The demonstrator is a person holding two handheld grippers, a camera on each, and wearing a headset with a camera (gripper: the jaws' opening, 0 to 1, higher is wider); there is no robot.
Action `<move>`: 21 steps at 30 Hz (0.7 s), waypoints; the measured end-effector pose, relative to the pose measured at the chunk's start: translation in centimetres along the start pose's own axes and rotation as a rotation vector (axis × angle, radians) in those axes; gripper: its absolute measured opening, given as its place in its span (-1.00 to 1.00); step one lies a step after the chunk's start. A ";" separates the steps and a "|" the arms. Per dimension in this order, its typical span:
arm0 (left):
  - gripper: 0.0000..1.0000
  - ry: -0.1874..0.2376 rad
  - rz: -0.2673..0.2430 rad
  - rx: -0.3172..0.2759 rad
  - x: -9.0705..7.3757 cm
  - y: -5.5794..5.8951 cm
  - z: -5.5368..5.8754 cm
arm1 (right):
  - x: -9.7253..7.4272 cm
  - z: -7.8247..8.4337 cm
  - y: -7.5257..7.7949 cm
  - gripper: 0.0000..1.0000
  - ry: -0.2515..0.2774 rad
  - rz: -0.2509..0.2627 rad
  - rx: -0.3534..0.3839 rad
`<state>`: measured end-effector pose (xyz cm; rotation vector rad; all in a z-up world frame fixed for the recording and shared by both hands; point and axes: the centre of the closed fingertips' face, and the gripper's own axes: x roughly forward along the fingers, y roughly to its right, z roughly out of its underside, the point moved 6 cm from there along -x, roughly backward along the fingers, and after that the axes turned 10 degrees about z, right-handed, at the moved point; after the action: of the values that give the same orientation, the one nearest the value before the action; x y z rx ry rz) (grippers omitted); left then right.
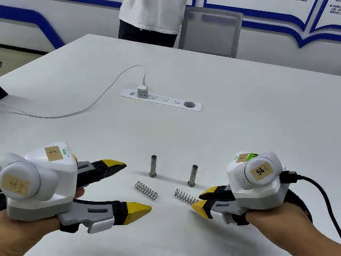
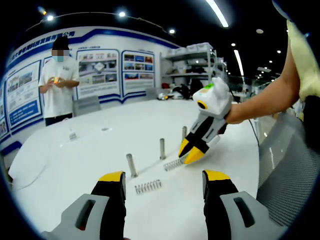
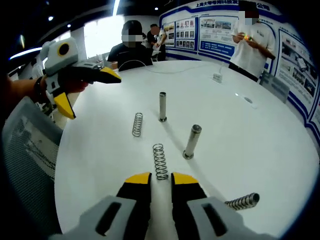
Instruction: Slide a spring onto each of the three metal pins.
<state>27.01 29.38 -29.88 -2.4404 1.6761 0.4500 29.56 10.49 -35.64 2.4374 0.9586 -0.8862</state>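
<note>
On the white table (image 1: 240, 122) two pins stand bare, the left pin (image 1: 153, 165) and the middle pin (image 1: 193, 175). Each has a loose spring lying flat at about 6 o'clock of it: the left spring (image 1: 145, 190) and the right spring (image 1: 185, 197). At 4 o'clock in the right gripper view a third pin (image 3: 242, 201) seems to carry coils along its shaft, so I judge one of three done and two left (the fisheye edge distorts it, so this is not certain). The right gripper (image 1: 199, 203) lies low at 3 o'clock of the right spring, its jaws drawn to a narrow gap with the spring's near end at the tips; whether they pinch it I cannot tell. The left gripper (image 1: 128, 188) hovers at 9 o'clock of the left spring, jaws wide apart and holding nothing. As for writing, a tan sticker (image 1: 261, 171) on the right gripper bears two handwritten characters that look like "56", while the labels (image 1: 53, 153) on the left gripper are too faint to read. Posters (image 2: 107, 70) on the wall in the left gripper view carry headings too small to make out.
</note>
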 end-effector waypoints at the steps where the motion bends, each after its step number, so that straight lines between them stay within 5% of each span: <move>1: 0.26 -0.001 0.001 0.000 0.0 0.0 0.0 | 0.0 0.0 0.0 -0.67 0.000 -0.002 0.002; 21: 0.22 -0.039 0.041 0.014 0.5 0.6 0.5 | -0.4 -0.2 -0.3 -0.77 0.008 -0.013 -0.033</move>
<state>26.57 28.87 -30.50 -2.3754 1.7101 0.4867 29.17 10.62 -35.28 2.4118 0.9848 -0.8586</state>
